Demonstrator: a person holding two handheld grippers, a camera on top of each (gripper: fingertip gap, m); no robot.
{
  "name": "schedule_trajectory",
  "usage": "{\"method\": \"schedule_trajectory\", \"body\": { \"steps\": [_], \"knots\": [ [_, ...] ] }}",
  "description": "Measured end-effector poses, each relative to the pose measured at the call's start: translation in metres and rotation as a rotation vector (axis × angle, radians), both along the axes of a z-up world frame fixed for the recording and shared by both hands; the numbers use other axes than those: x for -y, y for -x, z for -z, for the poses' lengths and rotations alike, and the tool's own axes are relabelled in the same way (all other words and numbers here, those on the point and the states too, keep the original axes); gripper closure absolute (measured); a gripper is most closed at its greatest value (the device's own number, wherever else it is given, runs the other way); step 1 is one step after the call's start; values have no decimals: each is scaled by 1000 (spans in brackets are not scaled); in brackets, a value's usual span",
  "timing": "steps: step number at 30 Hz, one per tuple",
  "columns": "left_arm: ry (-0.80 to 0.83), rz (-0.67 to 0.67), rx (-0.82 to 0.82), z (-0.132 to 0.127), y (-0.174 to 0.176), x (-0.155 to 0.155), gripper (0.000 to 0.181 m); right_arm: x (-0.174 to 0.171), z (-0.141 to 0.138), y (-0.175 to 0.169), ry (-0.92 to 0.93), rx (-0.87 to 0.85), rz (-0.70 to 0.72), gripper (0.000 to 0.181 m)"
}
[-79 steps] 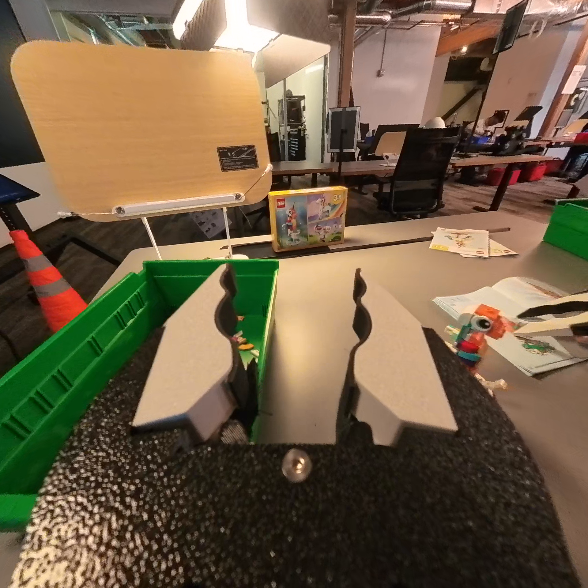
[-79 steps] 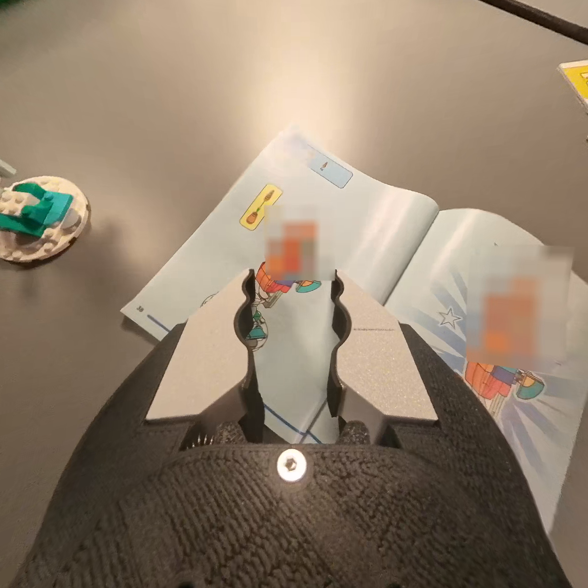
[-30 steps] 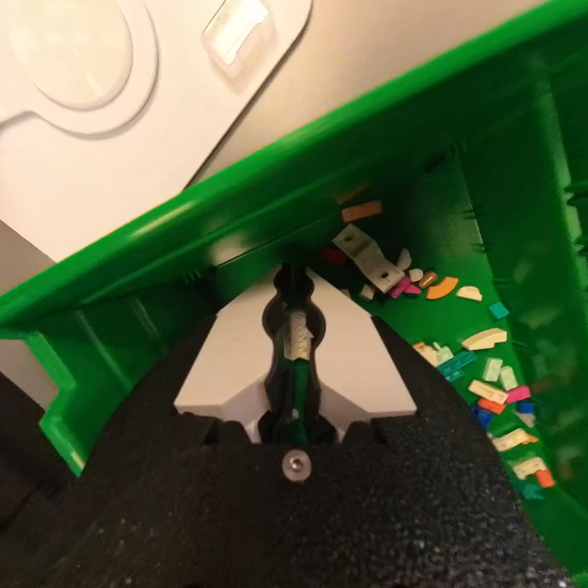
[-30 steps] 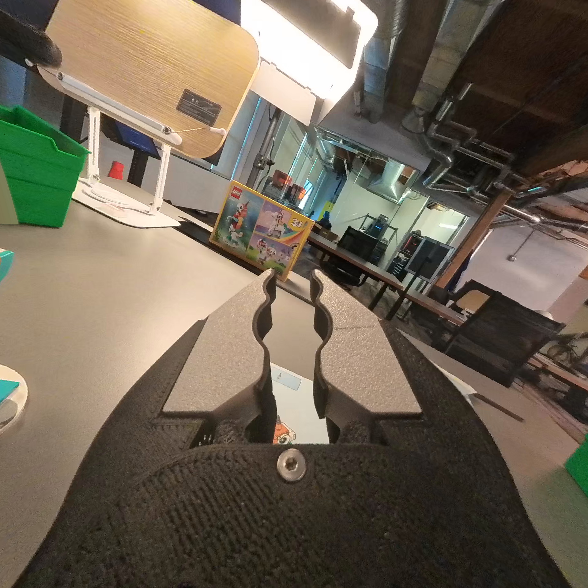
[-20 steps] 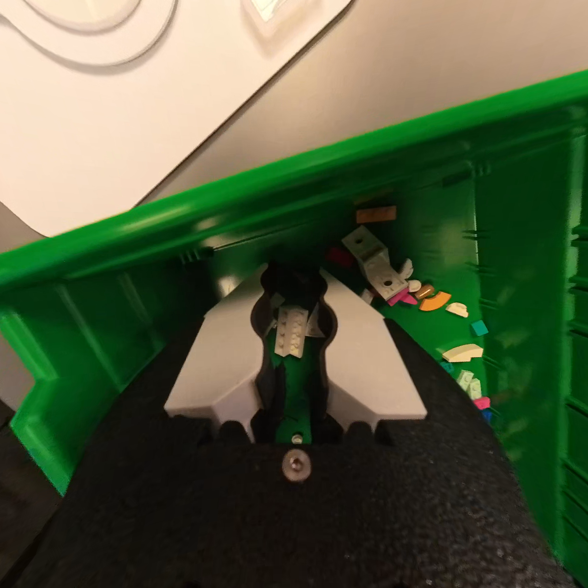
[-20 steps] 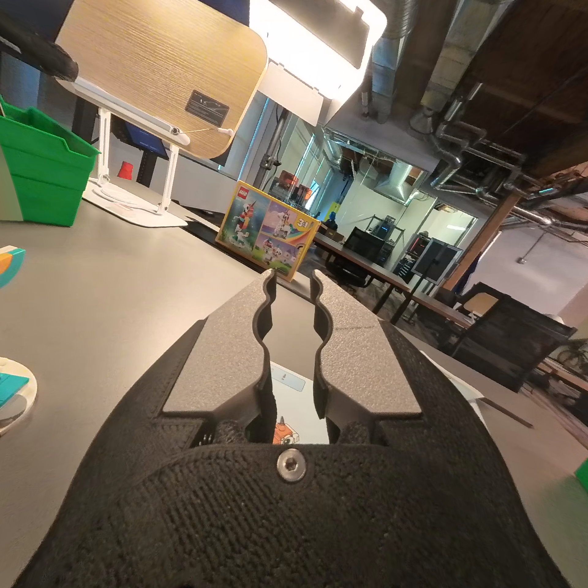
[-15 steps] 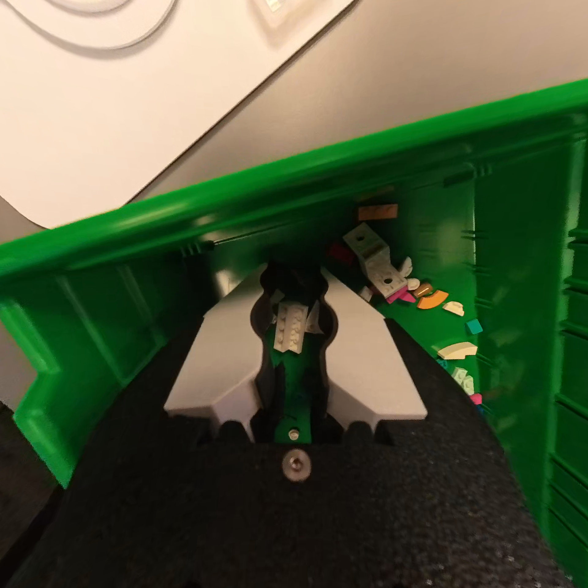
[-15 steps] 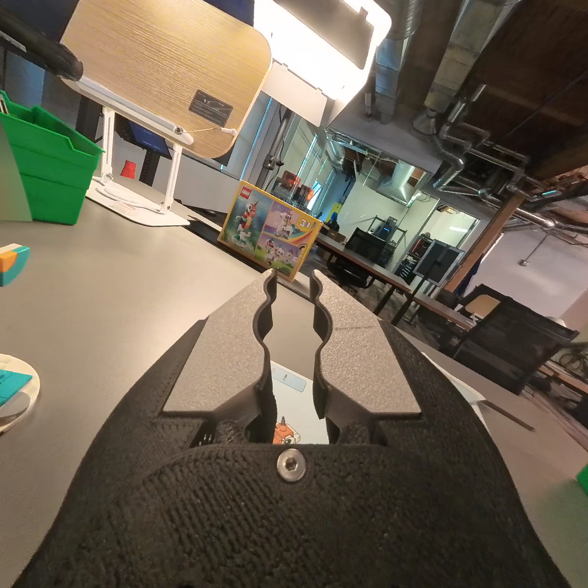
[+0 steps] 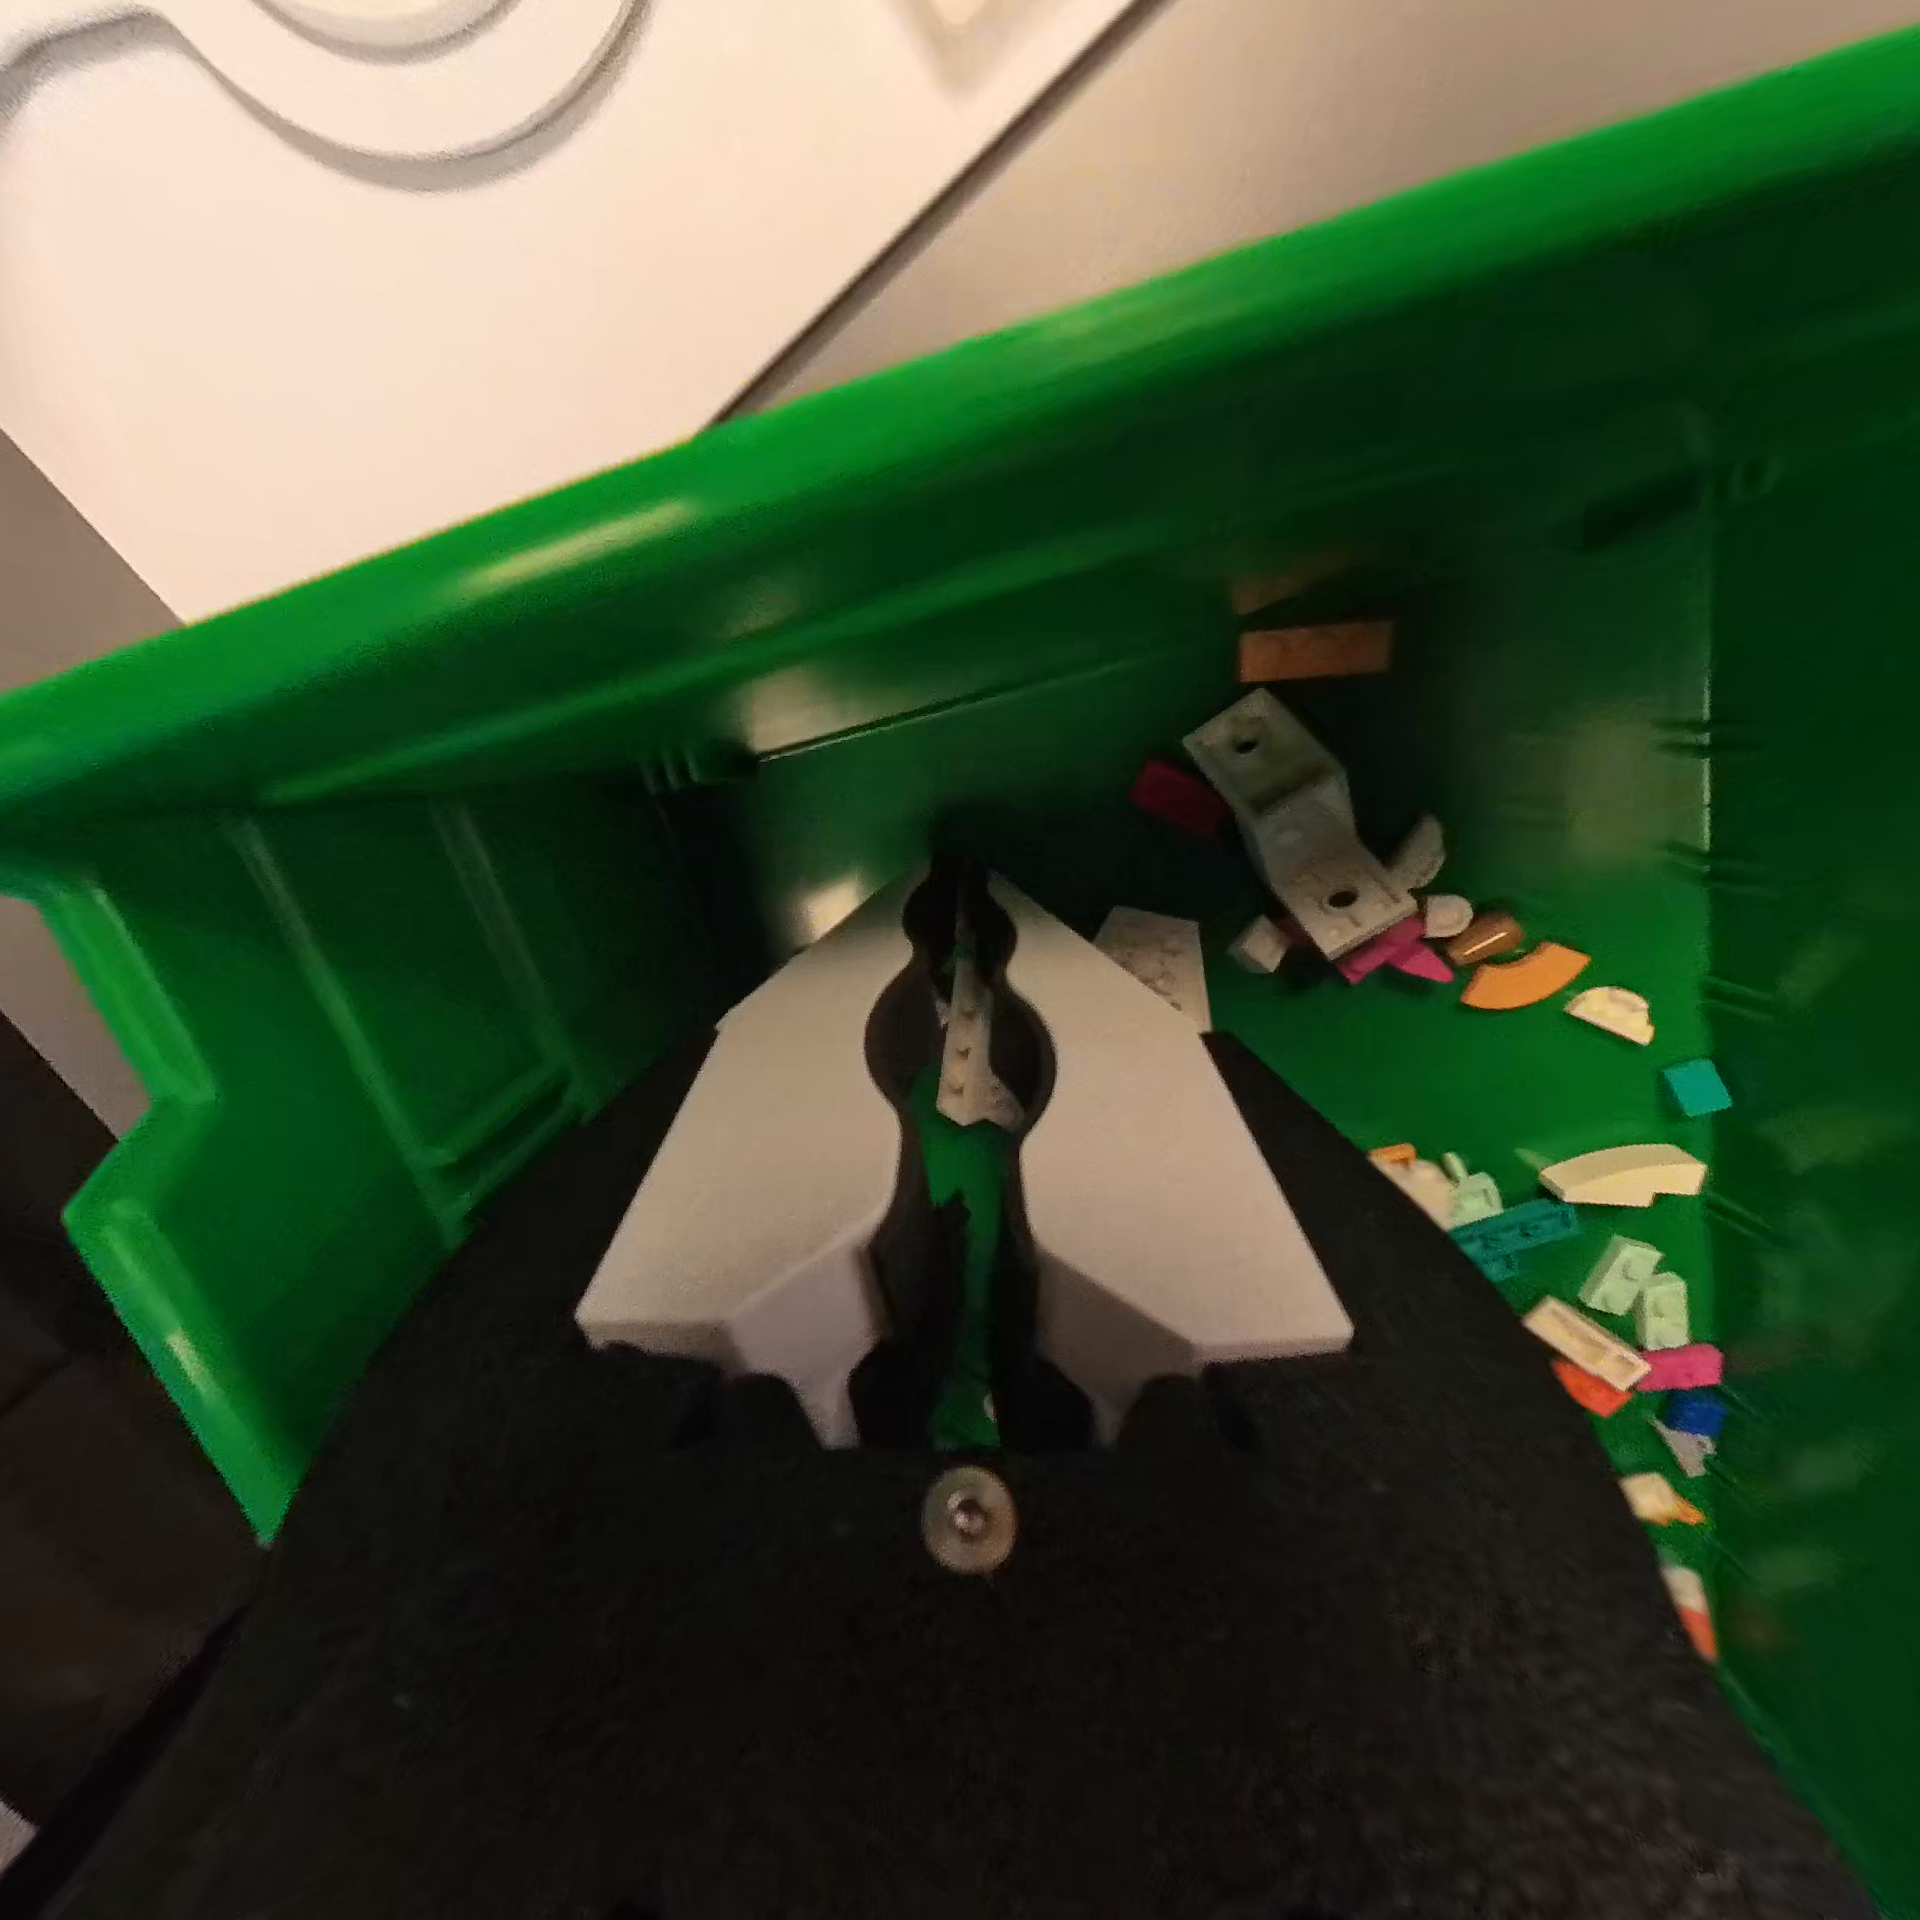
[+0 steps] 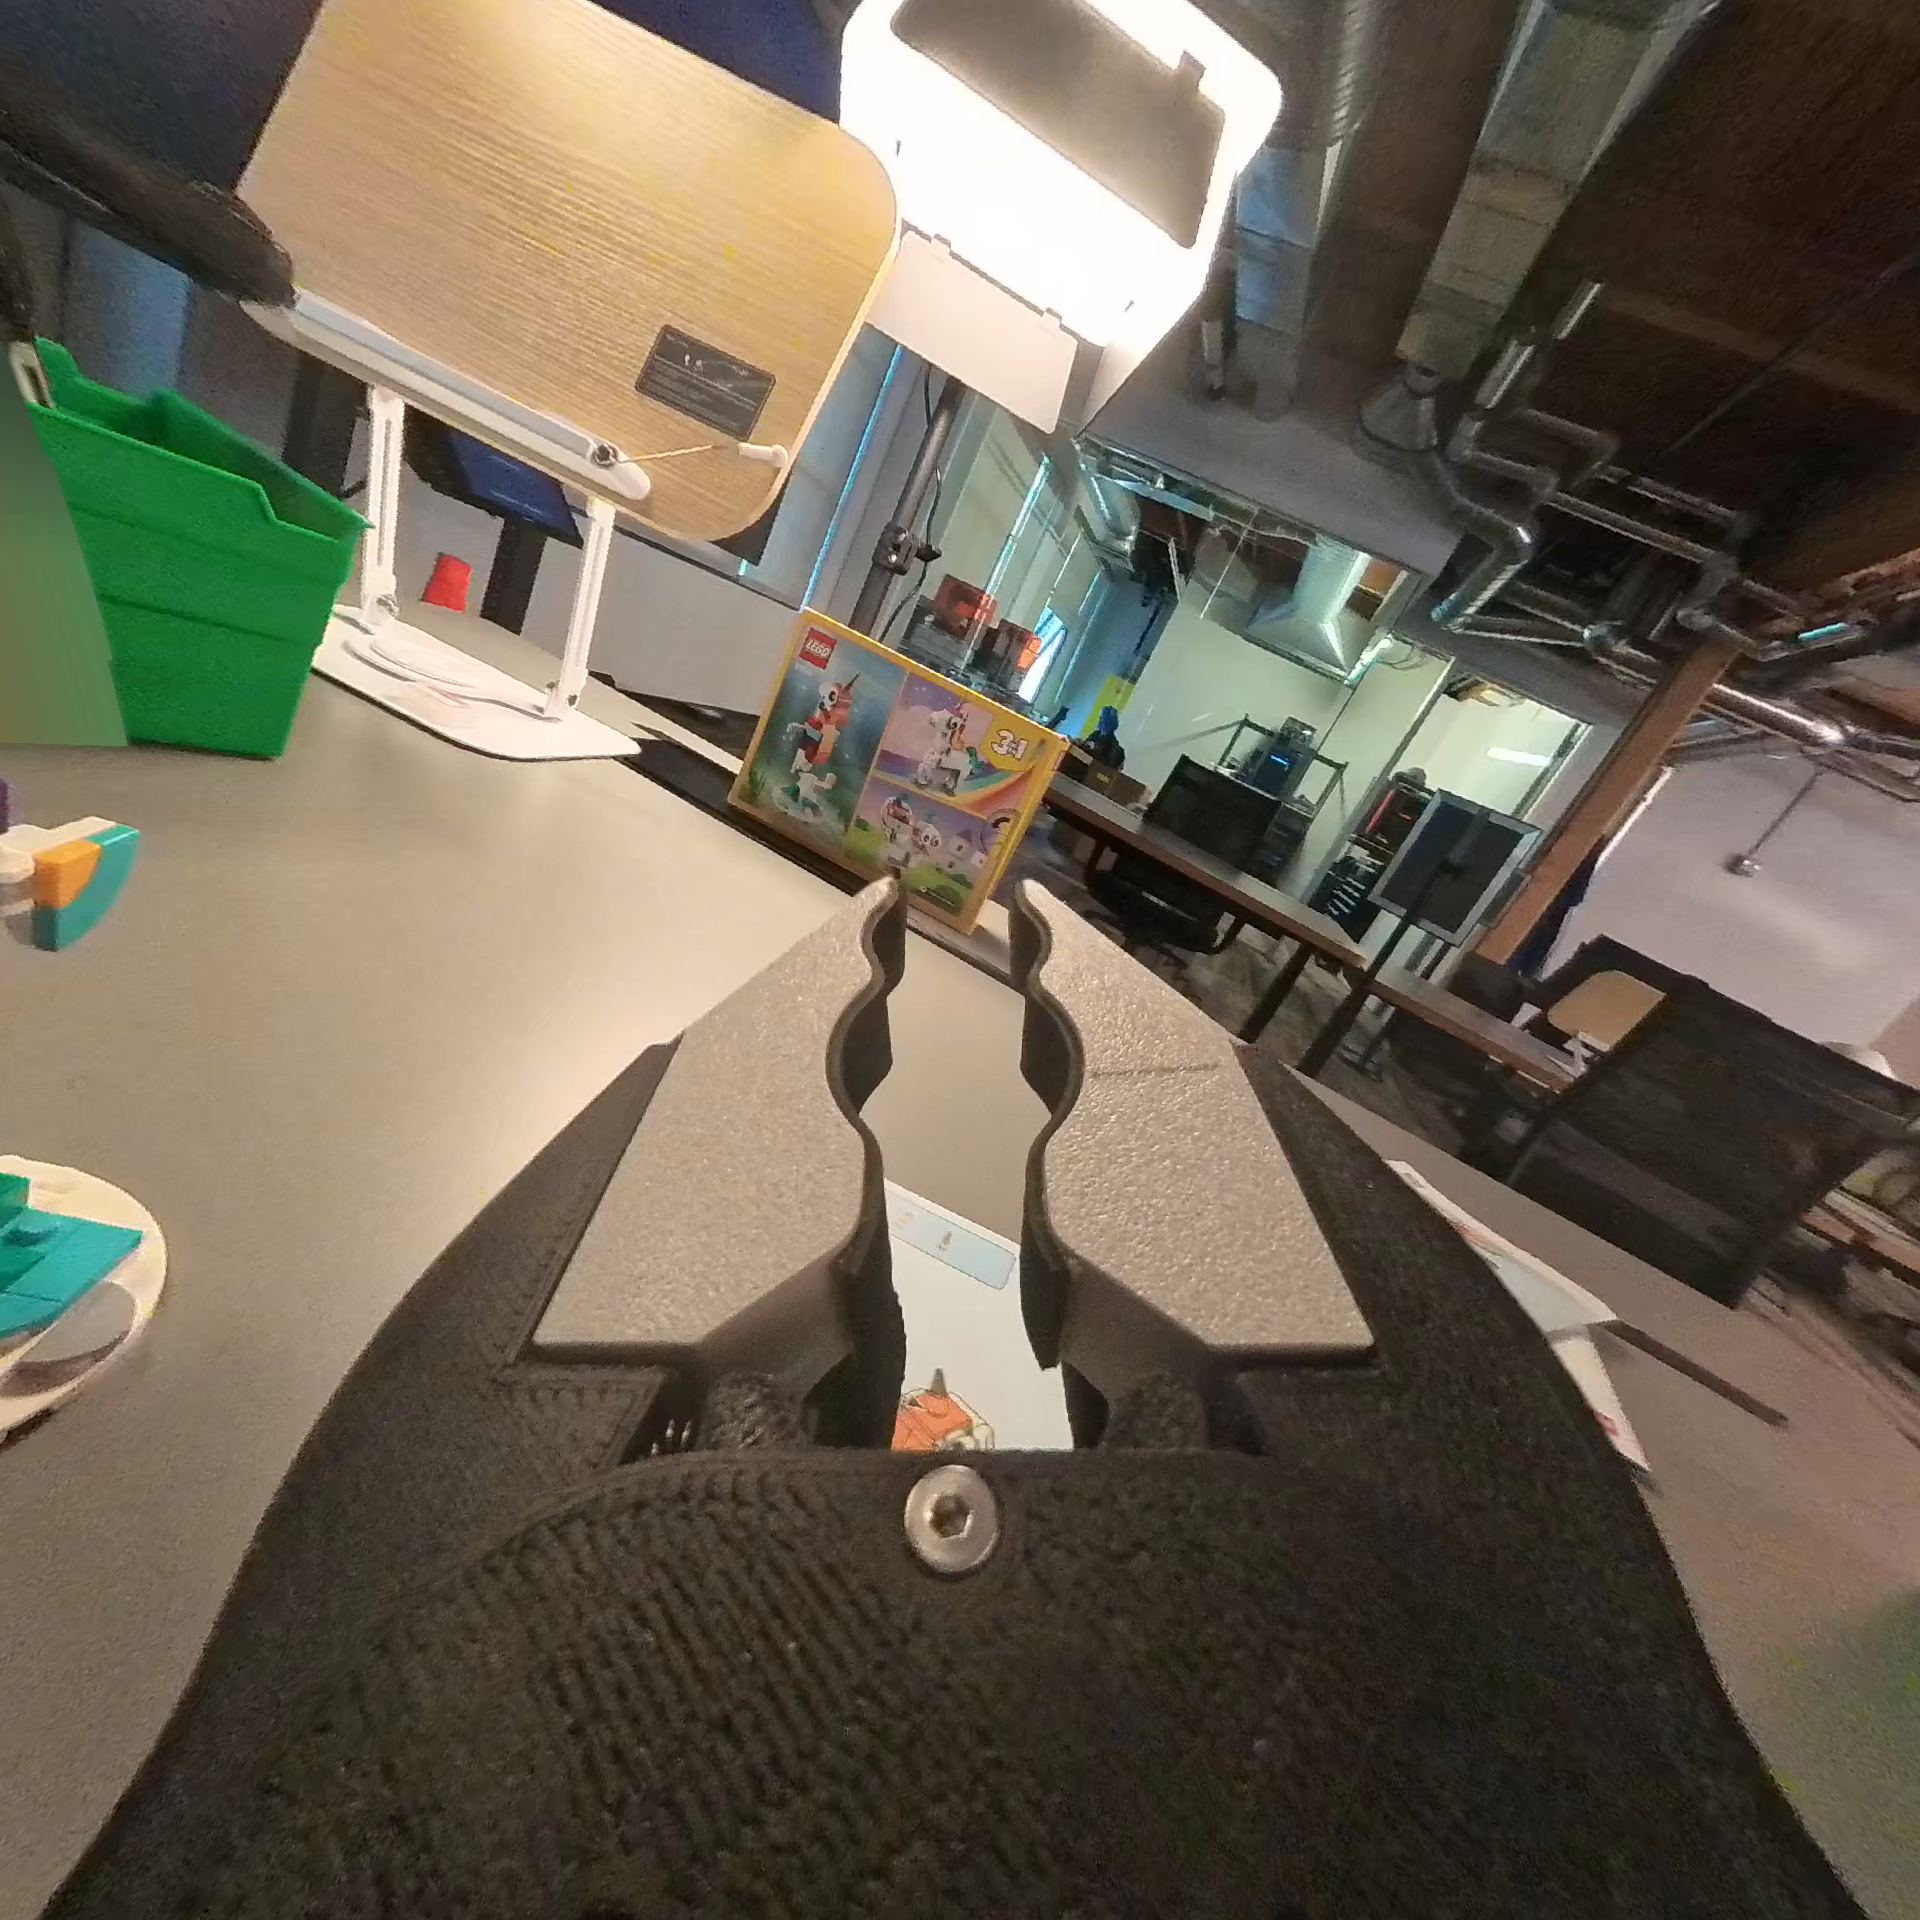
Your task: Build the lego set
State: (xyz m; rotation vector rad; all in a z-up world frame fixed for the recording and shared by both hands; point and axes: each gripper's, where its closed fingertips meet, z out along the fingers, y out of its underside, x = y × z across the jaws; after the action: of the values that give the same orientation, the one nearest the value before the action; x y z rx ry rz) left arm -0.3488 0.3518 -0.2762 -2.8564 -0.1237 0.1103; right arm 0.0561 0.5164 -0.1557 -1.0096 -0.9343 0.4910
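Note:
My left gripper reaches down inside the green bin and is shut on a small white studded plate, held on edge between the jaws. Loose bricks of many colours lie on the bin floor to the right, among them a grey bracket piece and another white plate beside the right finger. My right gripper is open and empty, held low over the grey table. A partly built model and a round white base with teal bricks sit at the left.
The lego box stands at the table's far edge. A wooden-backed stand on a white foot is behind the green bin. The open instruction booklet lies under my right gripper. The bin walls stand close around the left gripper. My right fingertips sit around 45 cm from my left ones. My right tips are about 40 cm from the grey bracket piece, my left tips only 5 cm.
My left gripper has closed from a loose gap onto the white plate, which now stands on edge between the jaws. The right gripper has barely moved and stays open.

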Motion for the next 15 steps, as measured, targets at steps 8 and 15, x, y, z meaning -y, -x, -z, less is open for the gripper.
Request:
{"method": "schedule_trajectory", "body": {
  "steps": [8,15],
  "knots": [
    [-221,33,25,-36,-15,-6,181,3,-11,-11,28,-73,-28,164],
    [-412,104,52,-121,-75,-12,181,5,-35,-32,-90,-113,-44,164]
  ]
}}
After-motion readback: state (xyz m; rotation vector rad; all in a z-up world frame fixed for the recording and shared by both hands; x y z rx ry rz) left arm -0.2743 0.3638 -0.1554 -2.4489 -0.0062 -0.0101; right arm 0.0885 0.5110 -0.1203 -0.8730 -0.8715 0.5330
